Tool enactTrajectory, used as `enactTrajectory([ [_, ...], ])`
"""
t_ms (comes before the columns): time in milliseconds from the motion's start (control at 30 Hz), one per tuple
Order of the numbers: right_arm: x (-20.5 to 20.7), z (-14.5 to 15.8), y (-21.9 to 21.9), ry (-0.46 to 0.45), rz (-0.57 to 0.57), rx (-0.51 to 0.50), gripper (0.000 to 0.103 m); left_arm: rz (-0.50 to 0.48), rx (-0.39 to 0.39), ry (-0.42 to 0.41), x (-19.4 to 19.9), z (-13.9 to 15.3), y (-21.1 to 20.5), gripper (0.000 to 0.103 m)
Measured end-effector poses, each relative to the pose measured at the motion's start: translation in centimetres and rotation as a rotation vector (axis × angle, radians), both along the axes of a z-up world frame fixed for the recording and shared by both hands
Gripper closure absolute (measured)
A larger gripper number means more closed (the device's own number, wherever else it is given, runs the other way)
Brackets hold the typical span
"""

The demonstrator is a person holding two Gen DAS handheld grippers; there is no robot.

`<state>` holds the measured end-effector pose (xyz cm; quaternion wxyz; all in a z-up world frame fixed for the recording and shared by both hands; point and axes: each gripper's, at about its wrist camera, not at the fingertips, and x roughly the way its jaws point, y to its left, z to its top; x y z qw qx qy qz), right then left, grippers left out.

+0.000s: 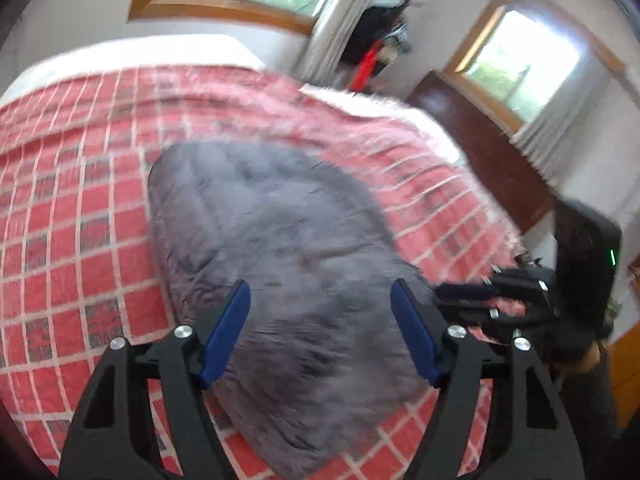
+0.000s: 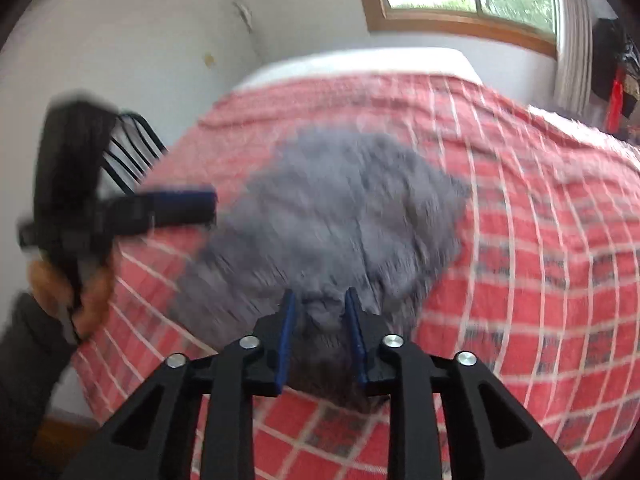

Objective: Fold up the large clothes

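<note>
A large grey garment (image 1: 280, 220) lies partly folded on a bed with a red checked cover (image 1: 72, 208). My left gripper (image 1: 320, 286) hovers open over the garment's near part, its blue pads wide apart and gripping nothing. In the right wrist view the right gripper (image 2: 320, 294) has its blue pads close together, with a bunched fold of the grey garment (image 2: 344, 200) at its near edge pinched between them. The left gripper (image 2: 212, 204) shows blurred at the left, held by a person's hand. The right gripper (image 1: 444, 292) appears at the garment's right edge.
The red checked cover (image 2: 540, 240) spreads around the garment on all sides. A dark wooden cabinet (image 1: 480, 152) stands beside the bed under a window (image 1: 520, 64). Dark clothes (image 1: 380, 32) hang in the corner. A black metal frame (image 2: 136, 148) stands by the bed's left side.
</note>
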<state>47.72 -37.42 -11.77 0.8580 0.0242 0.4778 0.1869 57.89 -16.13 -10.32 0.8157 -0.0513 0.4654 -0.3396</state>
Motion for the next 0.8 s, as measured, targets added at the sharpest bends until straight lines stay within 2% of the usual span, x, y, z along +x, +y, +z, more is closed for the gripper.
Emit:
enactTrajectory([
  [67,0.1,-3.4,-0.3,0.041,-0.003,-0.023,0.097,-0.009,0.037,0.022,0.5,-2.4,-0.6,0.036],
  [100,0.2,-4.6,-0.4,0.048,-0.008,-0.012,0.097,-0.014,0.028,0.027,0.6,-2.8,-0.8,0.036],
  [200,0.3,-5.7,-0.7,0.058,-0.013,0.011,0.097,-0.016,0.013,0.044,1.0,-2.8,-1.0,0.036],
  [267,0.6,-4.1,-1.1,0.1,0.018,0.02,0.096,-0.018,0.005,0.05,1.6,-1.3,-0.1,0.041],
  [300,0.7,-2.3,-2.0,0.094,0.032,0.078,0.094,-0.014,-0.002,0.024,2.0,-0.1,0.4,0.041],
  [400,2.4,2.5,-4.6,0.012,-0.025,0.183,0.091,0.037,-0.024,-0.05,3.9,3.1,2.2,0.031],
  [500,5.8,3.9,-5.4,-0.008,-0.082,0.179,0.088,0.089,-0.063,-0.006,6.7,3.4,2.8,0.031],
  [633,11.5,1.7,-4.7,0.031,-0.12,0.197,0.088,0.118,-0.064,0.096,9.7,0.2,1.8,0.032],
  [733,14.4,-2.6,-3.9,0.121,-0.127,0.143,0.092,0.104,0.012,0.141,10.5,-3.4,0.3,0.033],
  [800,14.6,-4.8,-3.9,0.164,-0.132,0.16,0.097,0.104,0.006,0.151,11.1,-4.7,0.3,0.033],
])
